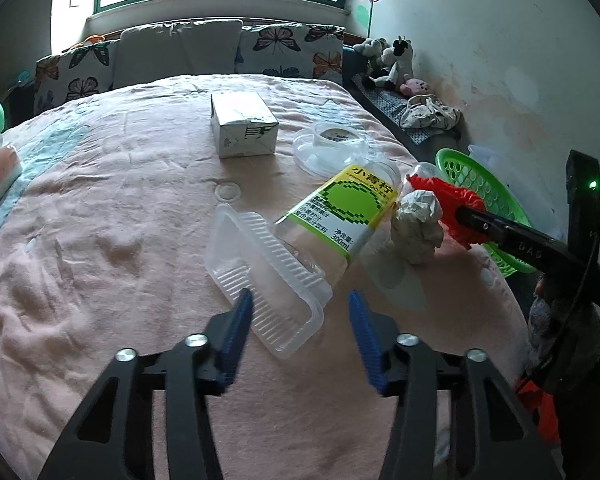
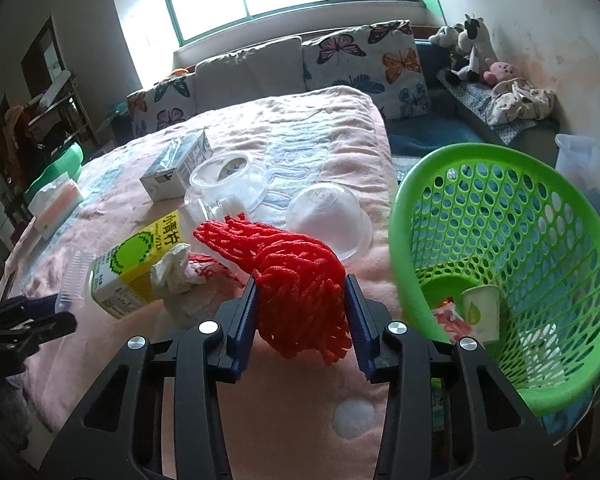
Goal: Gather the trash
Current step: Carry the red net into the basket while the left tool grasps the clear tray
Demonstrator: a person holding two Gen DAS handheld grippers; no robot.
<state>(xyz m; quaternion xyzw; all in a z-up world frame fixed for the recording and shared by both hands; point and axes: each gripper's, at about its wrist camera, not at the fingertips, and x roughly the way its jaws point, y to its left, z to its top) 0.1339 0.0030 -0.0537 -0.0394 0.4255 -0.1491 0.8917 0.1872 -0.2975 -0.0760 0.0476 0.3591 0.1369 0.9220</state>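
My right gripper [image 2: 300,284] is shut on a red foam net [image 2: 288,268] and holds it above the bed, left of the green basket [image 2: 580,216]. The net [image 1: 448,204] and right gripper also show in the left wrist view. My left gripper [image 1: 300,300] is open around the near end of a clear ribbed plastic tray [image 1: 264,276]. A yellow-green drink bottle [image 1: 340,212] lies beside a crumpled white tissue [image 1: 418,226]. The basket holds a paper cup [image 2: 480,312] and a wrapper [image 2: 452,320].
A white carton [image 1: 242,124], clear plastic bowls [image 1: 332,148] and a clear cup [image 2: 328,216] lie on the pink bedspread [image 1: 100,220]. Butterfly pillows [image 1: 288,48] line the headboard. Plush toys [image 1: 396,64] sit on a bench by the right wall. A tissue pack [image 2: 56,204] lies at left.
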